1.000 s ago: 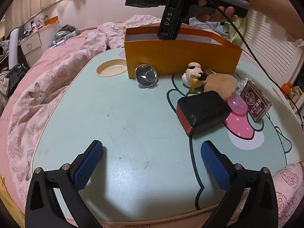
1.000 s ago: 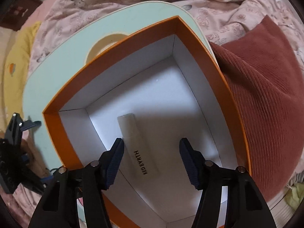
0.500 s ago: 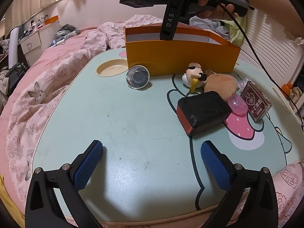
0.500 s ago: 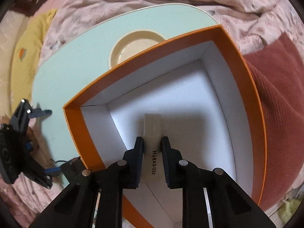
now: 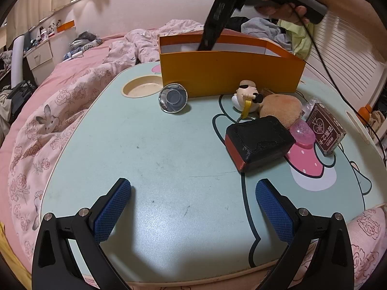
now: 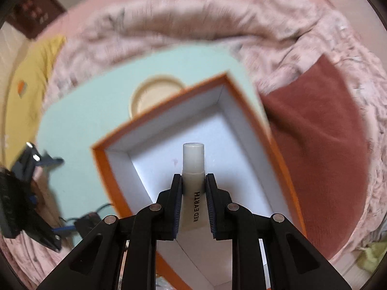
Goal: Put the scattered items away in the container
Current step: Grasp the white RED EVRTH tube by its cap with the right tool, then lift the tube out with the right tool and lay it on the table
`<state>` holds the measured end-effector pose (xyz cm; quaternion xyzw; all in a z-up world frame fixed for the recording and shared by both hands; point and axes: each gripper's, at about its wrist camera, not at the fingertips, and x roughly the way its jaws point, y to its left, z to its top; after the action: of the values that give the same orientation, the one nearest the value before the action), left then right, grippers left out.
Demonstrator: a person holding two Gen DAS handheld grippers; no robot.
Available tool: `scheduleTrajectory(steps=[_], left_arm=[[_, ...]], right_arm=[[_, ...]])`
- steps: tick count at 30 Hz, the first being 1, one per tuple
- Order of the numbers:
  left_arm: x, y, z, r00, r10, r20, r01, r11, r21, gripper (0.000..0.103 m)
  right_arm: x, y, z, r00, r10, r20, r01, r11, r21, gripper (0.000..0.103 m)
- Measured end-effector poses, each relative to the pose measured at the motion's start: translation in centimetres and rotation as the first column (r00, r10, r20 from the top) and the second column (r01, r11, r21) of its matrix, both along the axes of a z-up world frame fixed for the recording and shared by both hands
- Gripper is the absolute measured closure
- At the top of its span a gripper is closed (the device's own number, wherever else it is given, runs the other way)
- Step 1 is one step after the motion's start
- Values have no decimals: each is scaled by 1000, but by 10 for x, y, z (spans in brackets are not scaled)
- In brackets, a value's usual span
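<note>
Our right gripper (image 6: 193, 183) clamped a pale "RED EARTH" tube (image 6: 193, 169) above the orange cardboard box (image 6: 275, 145). Our left gripper (image 5: 193, 213) hung with fingers apart, near the black case (image 5: 258, 142).

Right gripper (image 6: 193, 181) clamping white tube (image 6: 193, 169), above orange box (image 6: 244, 149), mint table (image 6: 79, 111) blurred

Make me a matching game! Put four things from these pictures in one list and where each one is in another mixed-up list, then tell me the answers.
Things:
1. white tube
2. steel cup
3. black case
4. left gripper

Places or states:
A. lying on its side by the orange box
B. open above bare table
C. pinched in the right gripper
D. beside the pink jelly cup

Pairs: 1-C, 2-A, 3-D, 4-B
</note>
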<state>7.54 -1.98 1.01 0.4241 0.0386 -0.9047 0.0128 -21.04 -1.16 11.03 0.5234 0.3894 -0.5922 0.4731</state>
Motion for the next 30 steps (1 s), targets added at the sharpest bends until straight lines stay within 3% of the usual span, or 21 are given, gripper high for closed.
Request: scheduleTrajectory(steps=[3, 6, 9, 14, 18, 22, 23, 24, 25, 27, 30], left_arm=[[1, 0, 0, 1000, 0, -2, 0, 1000, 1, 0], [1, 0, 0, 1000, 0, -4, 0, 1000, 1, 0], [2, -1, 0, 1000, 0, -5, 0, 1000, 1, 0], [3, 0, 0, 1000, -1, -6, 1, 1000, 0, 0], [3, 0, 0, 1000, -3, -6, 3, 1000, -2, 0], [3, 0, 0, 1000, -3, -4, 3, 1000, -2, 0], [3, 0, 0, 1000, 0, -2, 0, 1000, -2, 0], [5, -1, 0, 1000, 10, 0, -10, 1000, -5, 0], [6, -2, 1, 1000, 20, -2, -20, 1000, -4, 0], [11, -8, 7, 999, 19, -27, -18, 999, 36, 0], [15, -26, 26, 994, 39, -99, -28, 994, 110, 0]], right_arm=[[18, 8, 18, 999, -45, -20, 42, 992, -120, 85], [43, 37, 34, 996, -79, 44, 88, 962, -257, 85], [66, 64, 33, 989, -95, 109, 126, 938, -322, 85], [95, 106, 1, 954, -194, 230, 257, 923, -288, 85], [93, 124, -41, 851, -363, 379, 451, 875, -176, 85], [107, 136, -51, 830, -423, 362, 507, 843, -177, 81], [109, 140, -48, 831, -433, 350, 518, 832, -199, 78], [110, 145, -43, 833, -434, 343, 521, 823, -225, 65], [110, 154, -34, 832, -446, 330, 538, 796, -279, 54], [104, 171, -19, 814, -481, 326, 579, 723, -377, 49], [84, 209, -5, 713, -611, 344, 693, 540, -478, 48]])
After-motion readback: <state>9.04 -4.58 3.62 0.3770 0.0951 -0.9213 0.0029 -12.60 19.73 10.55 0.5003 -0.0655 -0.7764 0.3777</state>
